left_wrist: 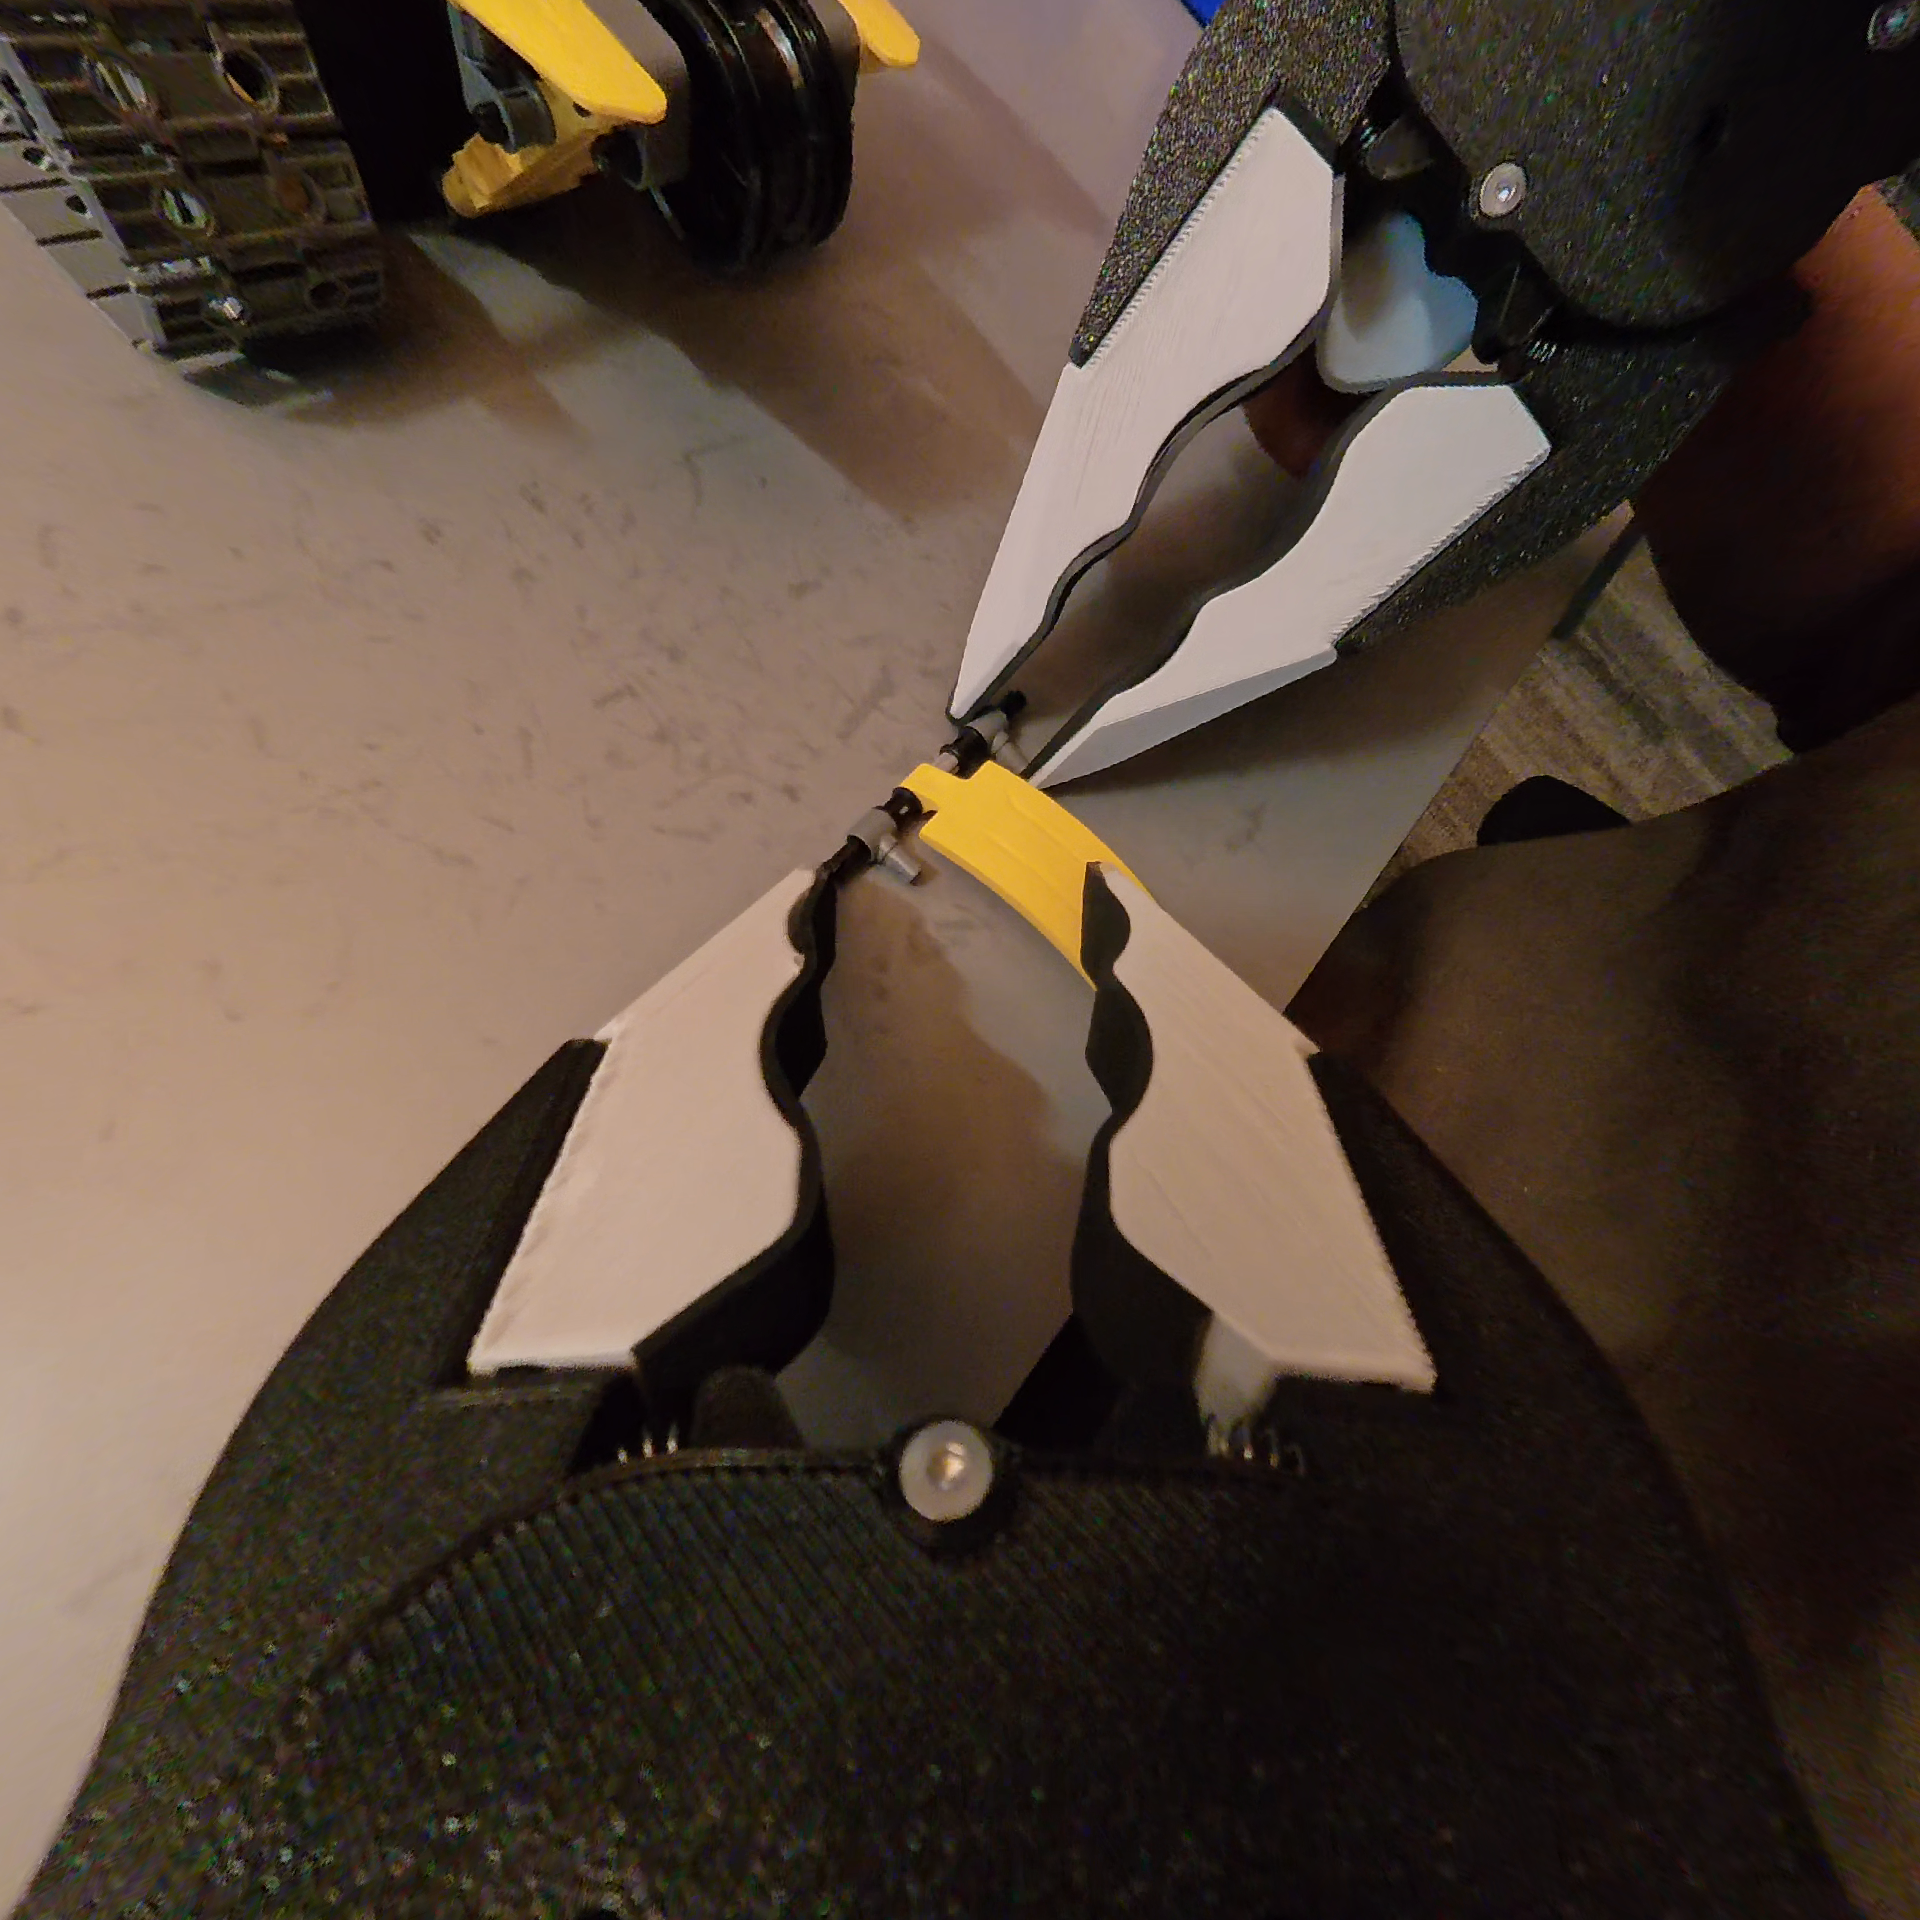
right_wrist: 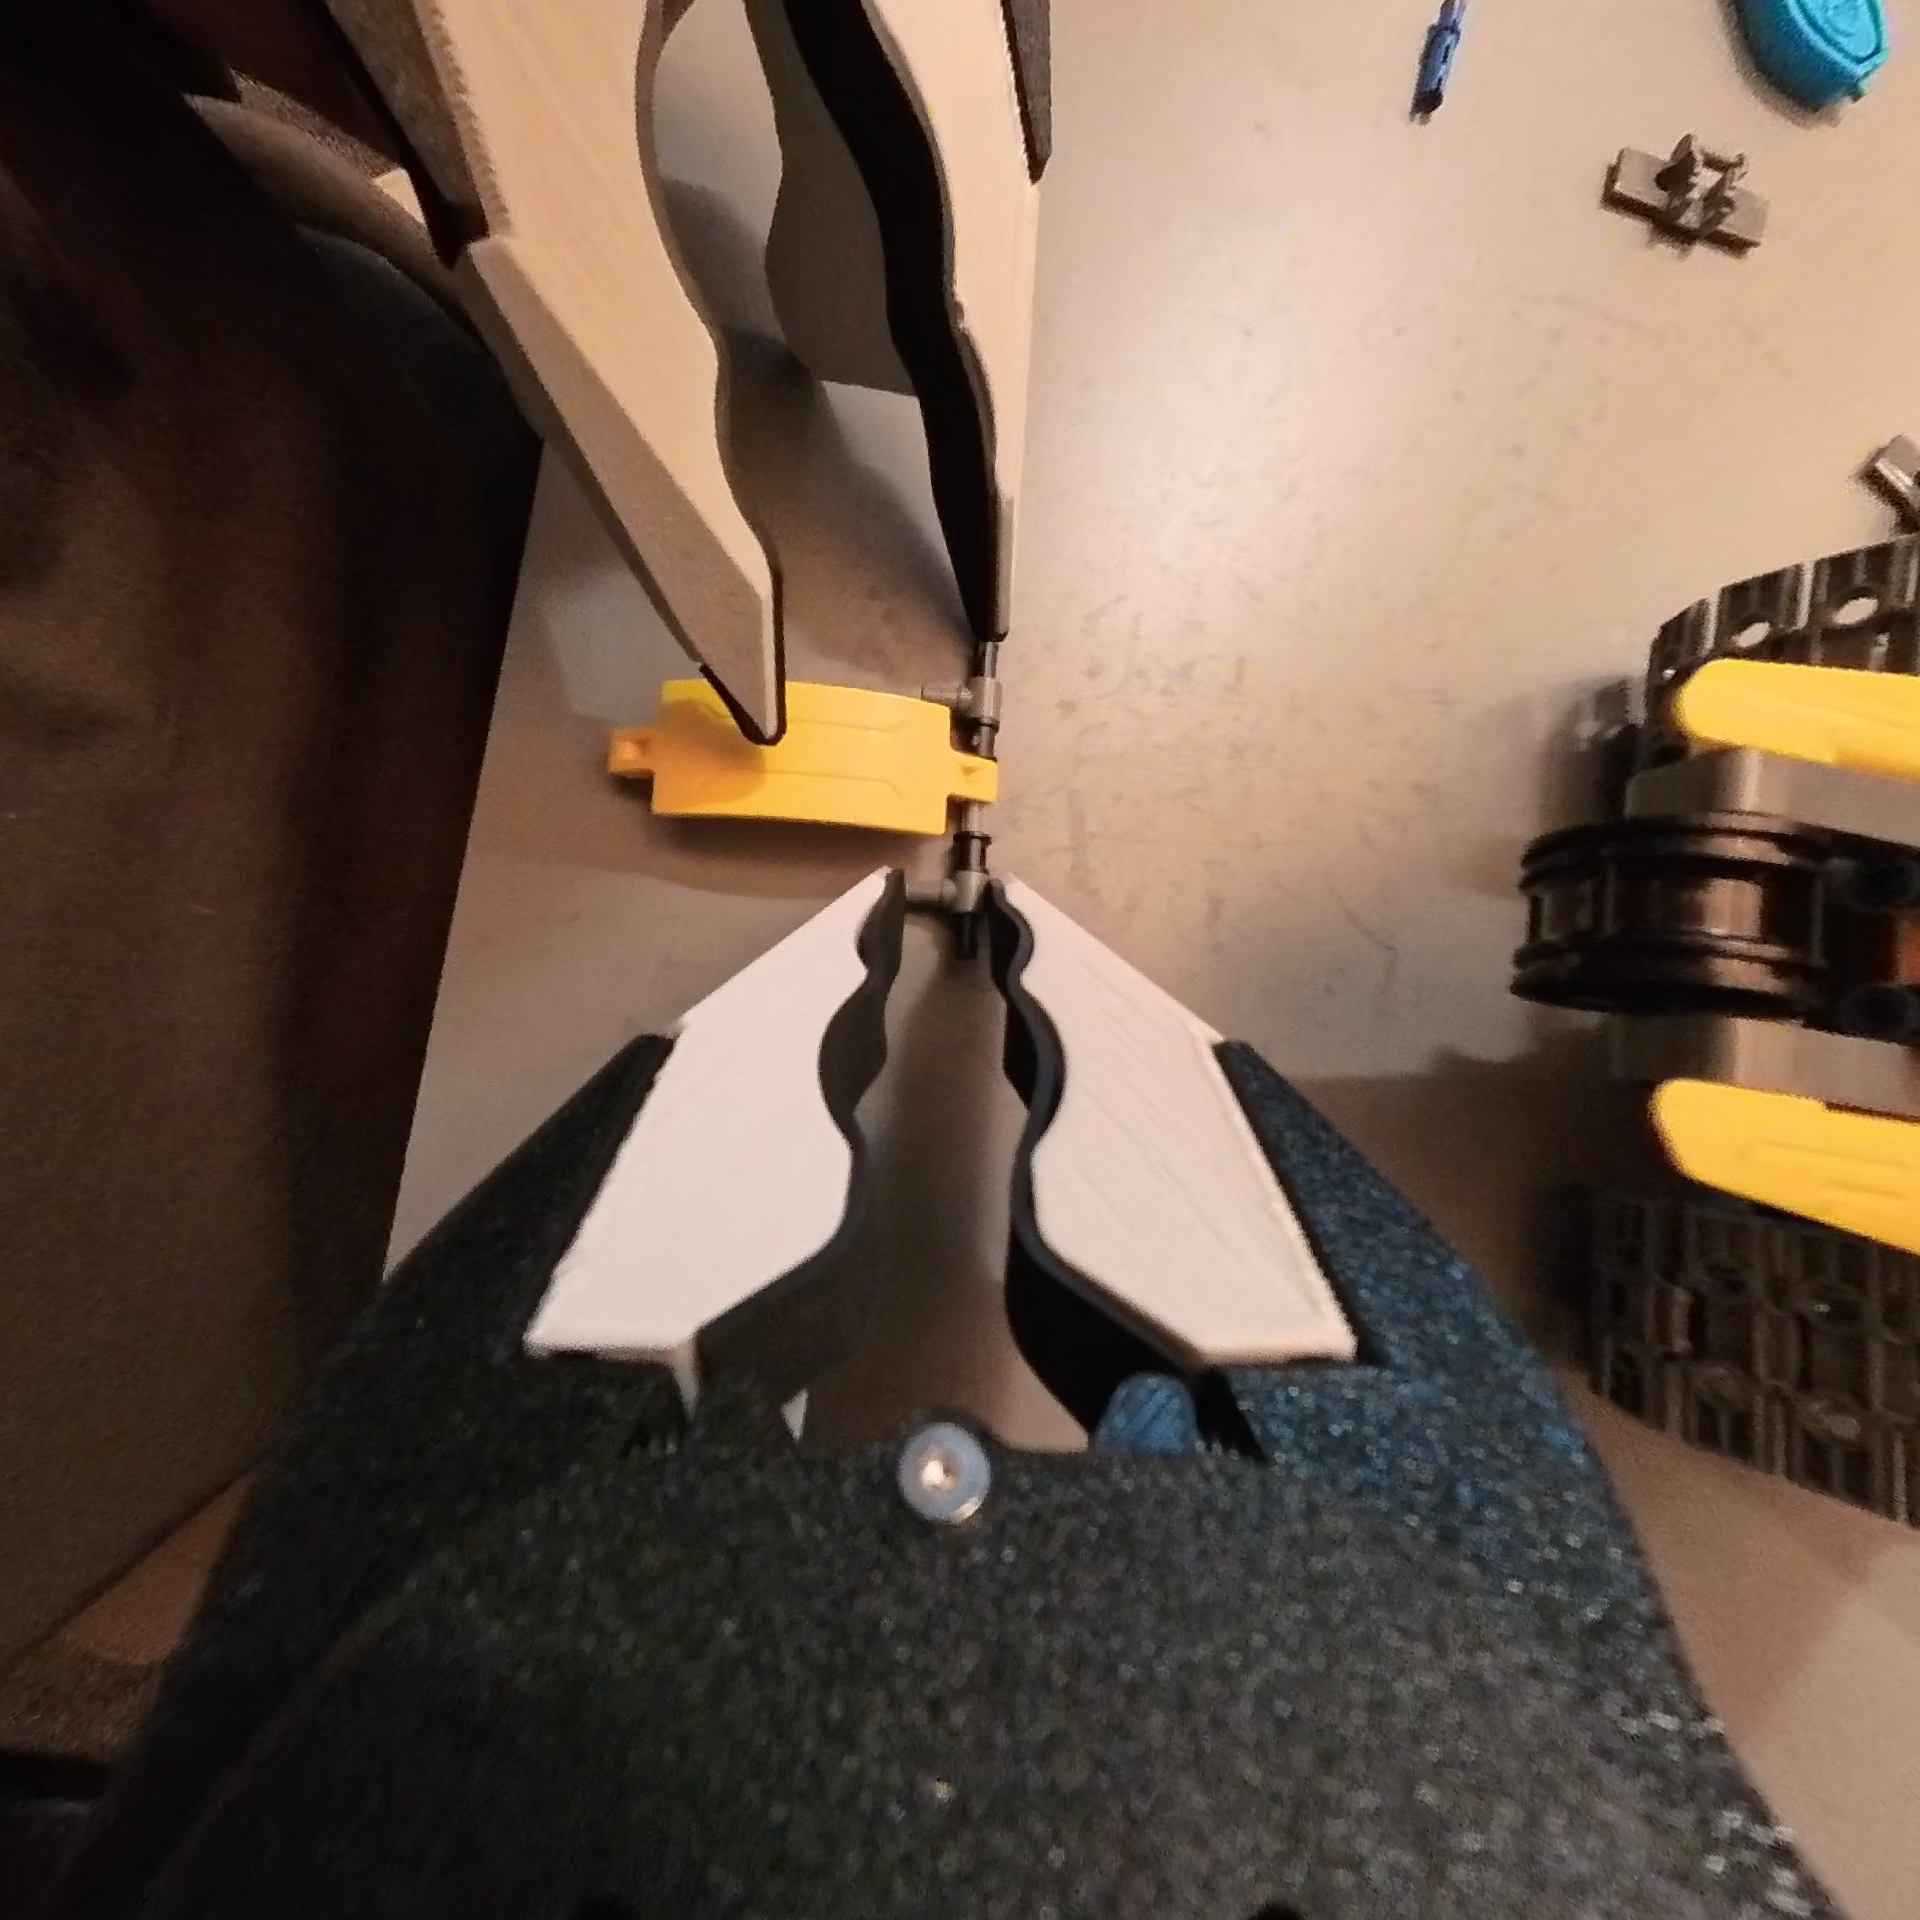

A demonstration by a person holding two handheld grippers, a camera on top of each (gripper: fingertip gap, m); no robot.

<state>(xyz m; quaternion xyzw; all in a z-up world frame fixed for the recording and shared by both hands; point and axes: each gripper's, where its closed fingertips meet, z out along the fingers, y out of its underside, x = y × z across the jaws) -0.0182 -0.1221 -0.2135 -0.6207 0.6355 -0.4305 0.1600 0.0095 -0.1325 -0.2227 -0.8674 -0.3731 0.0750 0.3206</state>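
The yellow curved plastic panel (left_wrist: 1013, 842) (right_wrist: 831, 774), with a thin black axle (left_wrist: 971, 743) (right_wrist: 977, 831) carrying small grey connectors across one end, sits between the two grippers near the bench's front edge; whether it rests on the surface or is lifted just off it cannot be told. The left gripper (left_wrist: 961, 883) (right_wrist: 873, 686) has its fingers partly spread around the piece and gripping it, one tip against the axle's end and the other on the panel. The right gripper (left_wrist: 1003, 743) (right_wrist: 945, 896) meets it from the opposite side, its fingers almost closed and pinching the other end of the axle at a grey connector. All of this is over a pale grey, faintly marbled bench (left_wrist: 416, 831). Well apart stands a brick-built tracked vehicle with dark grey treads (left_wrist: 208, 187) (right_wrist: 1766, 1299), a black ribbed wheel (right_wrist: 1662, 925) and matching yellow panels. Farther off lie a small blue pin (right_wrist: 1439, 52) and a small dark grey part (right_wrist: 1683, 203).
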